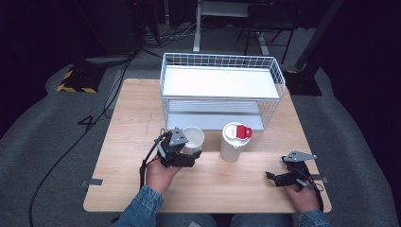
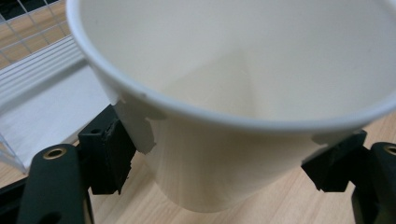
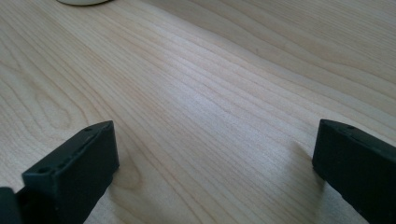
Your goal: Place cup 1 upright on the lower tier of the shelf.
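A lab or recording studio, not a home: a small wooden table (image 1: 142, 142) stands alone on grey carpet (image 1: 42, 137) amid dark surroundings, with cables (image 1: 94, 118) trailing across the floor, hazard-striped stand bases (image 1: 75, 82), and desk legs (image 1: 197, 33) behind

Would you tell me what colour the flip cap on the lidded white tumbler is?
Red, on the lidded white tumbler's white lid; the flip cap shows best in the high view.

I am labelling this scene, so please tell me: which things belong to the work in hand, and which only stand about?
In the work:
- left tool, shut on the white paper cup

Standing about:
- white lidded container with red flap
- white wire shelf rack
- right tool, open over the bare wooden table
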`<state>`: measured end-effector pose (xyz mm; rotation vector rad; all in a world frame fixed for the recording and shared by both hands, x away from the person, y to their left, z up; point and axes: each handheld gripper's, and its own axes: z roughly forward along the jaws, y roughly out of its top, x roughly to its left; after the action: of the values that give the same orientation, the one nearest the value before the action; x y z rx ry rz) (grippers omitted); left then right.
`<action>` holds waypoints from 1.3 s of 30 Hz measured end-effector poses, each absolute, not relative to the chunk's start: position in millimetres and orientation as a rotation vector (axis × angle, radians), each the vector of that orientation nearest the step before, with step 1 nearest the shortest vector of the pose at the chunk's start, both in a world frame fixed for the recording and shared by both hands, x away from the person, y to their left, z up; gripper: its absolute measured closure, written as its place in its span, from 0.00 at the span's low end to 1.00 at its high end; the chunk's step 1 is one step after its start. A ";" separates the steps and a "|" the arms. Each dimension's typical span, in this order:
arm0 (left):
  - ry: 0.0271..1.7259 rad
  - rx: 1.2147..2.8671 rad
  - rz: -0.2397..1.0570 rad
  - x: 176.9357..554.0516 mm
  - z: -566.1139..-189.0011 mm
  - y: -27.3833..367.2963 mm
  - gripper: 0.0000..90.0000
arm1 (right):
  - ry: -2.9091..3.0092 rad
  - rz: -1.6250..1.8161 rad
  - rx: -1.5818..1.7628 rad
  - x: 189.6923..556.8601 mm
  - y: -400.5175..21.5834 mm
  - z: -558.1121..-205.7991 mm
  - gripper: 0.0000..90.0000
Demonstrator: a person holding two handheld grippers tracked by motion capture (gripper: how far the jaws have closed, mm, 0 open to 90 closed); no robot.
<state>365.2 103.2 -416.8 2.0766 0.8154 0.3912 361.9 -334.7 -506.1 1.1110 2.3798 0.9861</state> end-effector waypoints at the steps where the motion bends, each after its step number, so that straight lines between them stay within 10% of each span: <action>1: 0.817 2.076 0.383 371.1 -415.8 101.1 0.25 | 2.380 0.986 1.111 361.9 -334.8 -506.1 0.01; 39: 0.995 1.976 0.514 451.6 -427.8 55.9 0.25 | 2.379 0.986 1.112 361.8 -334.7 -506.1 0.01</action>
<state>451.6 55.9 -427.8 1.9756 0.9954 0.5136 361.8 -334.7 -506.1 1.1120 2.3790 0.9858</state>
